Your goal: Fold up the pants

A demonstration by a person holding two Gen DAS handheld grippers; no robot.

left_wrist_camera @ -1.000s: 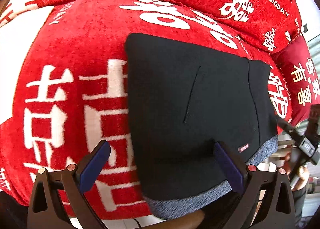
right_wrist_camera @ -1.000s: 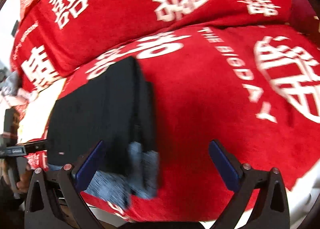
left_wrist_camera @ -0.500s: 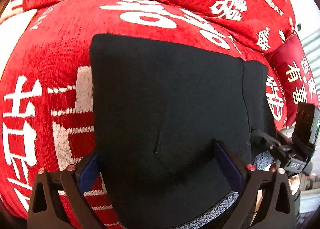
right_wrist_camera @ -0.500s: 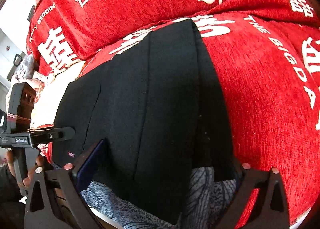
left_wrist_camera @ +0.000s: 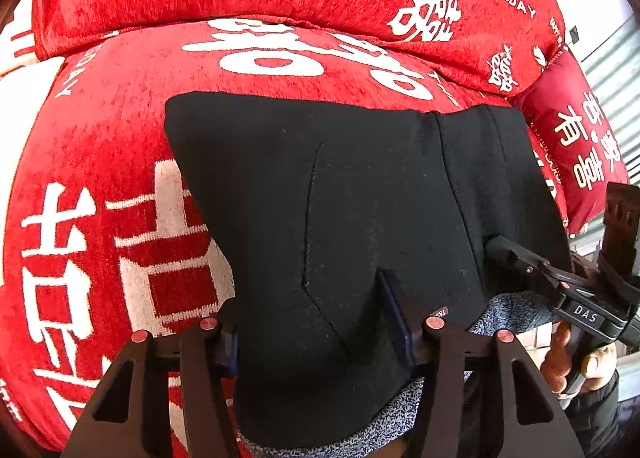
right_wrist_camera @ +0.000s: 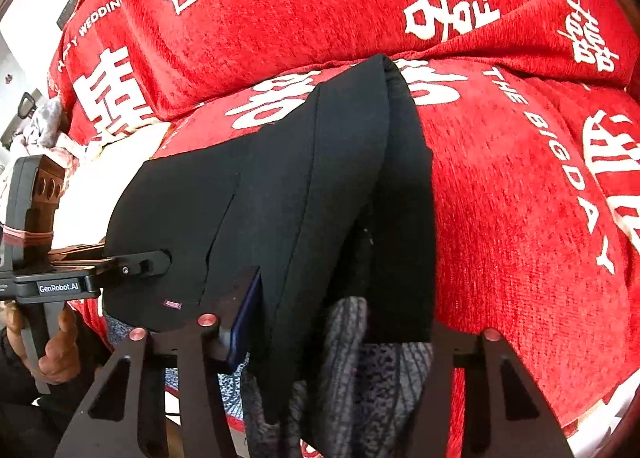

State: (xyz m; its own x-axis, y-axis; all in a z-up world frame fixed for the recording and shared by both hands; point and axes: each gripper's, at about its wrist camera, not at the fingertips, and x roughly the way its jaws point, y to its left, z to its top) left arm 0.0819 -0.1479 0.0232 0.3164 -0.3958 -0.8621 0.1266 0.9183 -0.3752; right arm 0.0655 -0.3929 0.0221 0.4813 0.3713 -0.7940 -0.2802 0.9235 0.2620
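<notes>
left wrist view: both tongs, wide a second ago, are closing on the folded black pants (left_wrist_camera: 344,193)

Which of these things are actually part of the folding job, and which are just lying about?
Part of the job:
- black folded pants with grey lining
- left gripper, jaws closing, pants between them
- right gripper, jaws closing, pants between them

Just lying about:
- red sofa cover with white characters
- dark red cushion with gold characters
- crumpled grey cloth

Red sofa (left_wrist_camera: 120,161) with white lettering, plump back cushions (right_wrist_camera: 320,5), daylight, white wall (right_wrist_camera: 24,9) behind
</notes>
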